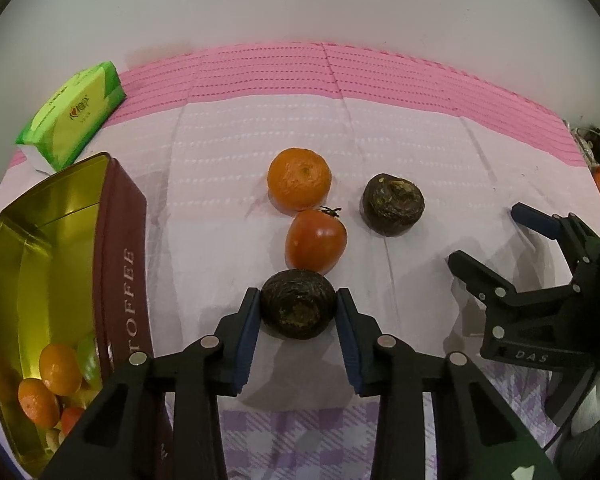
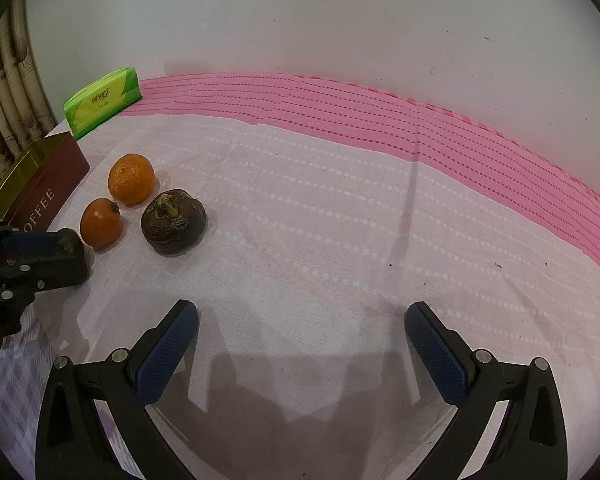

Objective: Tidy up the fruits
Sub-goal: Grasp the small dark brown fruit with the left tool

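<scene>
My left gripper is shut on a dark brown water chestnut that rests on the cloth. Just beyond it lie a red tomato, an orange mandarin and a second dark chestnut. A maroon toffee tin with a gold inside stands open at the left and holds mandarins and other pieces. My right gripper is open and empty over bare cloth; it shows in the left wrist view. The right wrist view shows the mandarin, tomato, chestnut and tin.
A green tissue pack lies at the back left, also in the right wrist view. A white wall rises behind the table. The cloth is white with a pink band at the back. A curtain hangs at the far left.
</scene>
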Demonstrator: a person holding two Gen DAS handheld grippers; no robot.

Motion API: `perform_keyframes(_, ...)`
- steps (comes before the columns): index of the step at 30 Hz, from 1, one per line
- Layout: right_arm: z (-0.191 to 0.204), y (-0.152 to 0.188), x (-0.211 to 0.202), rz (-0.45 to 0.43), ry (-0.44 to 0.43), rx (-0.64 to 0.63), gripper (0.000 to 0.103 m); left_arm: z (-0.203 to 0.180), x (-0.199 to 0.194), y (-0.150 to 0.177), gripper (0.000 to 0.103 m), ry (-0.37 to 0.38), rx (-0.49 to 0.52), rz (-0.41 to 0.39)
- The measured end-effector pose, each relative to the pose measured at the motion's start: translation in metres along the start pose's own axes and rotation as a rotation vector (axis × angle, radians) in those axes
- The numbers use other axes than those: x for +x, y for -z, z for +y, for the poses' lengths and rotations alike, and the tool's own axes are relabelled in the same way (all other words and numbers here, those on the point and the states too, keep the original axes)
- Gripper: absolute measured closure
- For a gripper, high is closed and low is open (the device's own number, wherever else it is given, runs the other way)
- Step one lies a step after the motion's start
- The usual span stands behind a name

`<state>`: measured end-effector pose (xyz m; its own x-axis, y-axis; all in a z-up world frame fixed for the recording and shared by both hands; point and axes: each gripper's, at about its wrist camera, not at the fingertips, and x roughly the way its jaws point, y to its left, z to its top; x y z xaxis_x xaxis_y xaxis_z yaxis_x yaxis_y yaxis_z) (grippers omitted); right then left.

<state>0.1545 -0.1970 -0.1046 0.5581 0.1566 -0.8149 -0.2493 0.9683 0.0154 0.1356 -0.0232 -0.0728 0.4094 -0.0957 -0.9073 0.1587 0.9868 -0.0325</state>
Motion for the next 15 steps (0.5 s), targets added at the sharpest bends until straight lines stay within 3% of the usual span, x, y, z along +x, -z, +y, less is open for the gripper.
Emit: perform_keyframes(15, 0.0, 0.0, 0.0, 0.0, 0.0, 0.0, 0.0, 0.01, -0.045, 0.013, 0.07, 0.012, -0.024, -0.065)
